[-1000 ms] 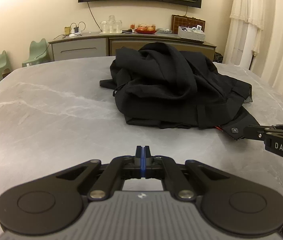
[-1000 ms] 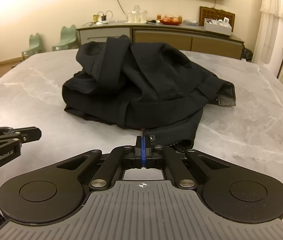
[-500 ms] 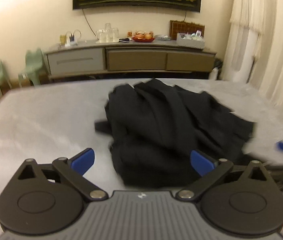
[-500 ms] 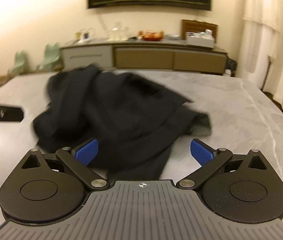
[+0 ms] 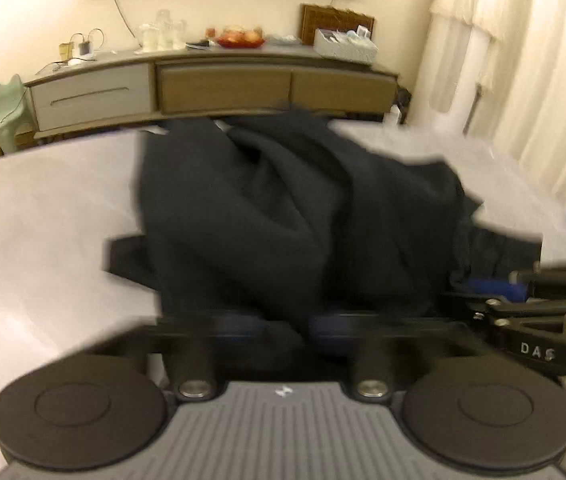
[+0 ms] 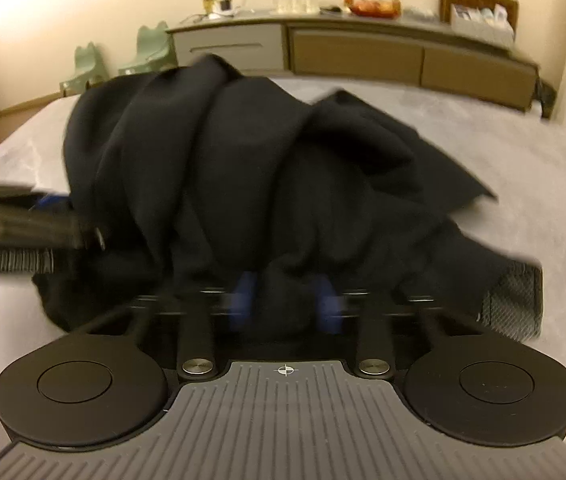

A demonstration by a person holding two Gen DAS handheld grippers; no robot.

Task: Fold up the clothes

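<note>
A crumpled black fabric garment [image 5: 295,216] lies heaped on a pale grey marble-patterned tabletop [image 5: 43,220], its folds rising toward the far edge and a mesh-lined corner [image 6: 513,300] spread flat at the near right in the right wrist view.

The left gripper [image 5: 285,326], black with blue pads, sits at the near edge of the heap. Its jaws are closing, with a fold of the black cloth between the blurred blue pads; whether the pads already press on the cloth cannot be told.

The right gripper [image 6: 287,300], of the same build, meets the near edge of the garment further right. Its jaws are also closing, a bunch of dark fabric standing between the two blue pads [image 6: 243,292]; motion blur hides whether they pinch it yet. In the left wrist view this gripper enters from the right, its blue pad just beside the cloth's right hem.

Beyond the table, a long grey-and-brown sideboard [image 5: 219,84] runs along the cream wall, bearing a red bowl of fruit [image 5: 241,38] and clear glassware [image 5: 161,34]. Pale green plastic chairs [image 6: 123,56] stand at the far left, and cream curtains [image 5: 503,60] hang at the far right.
</note>
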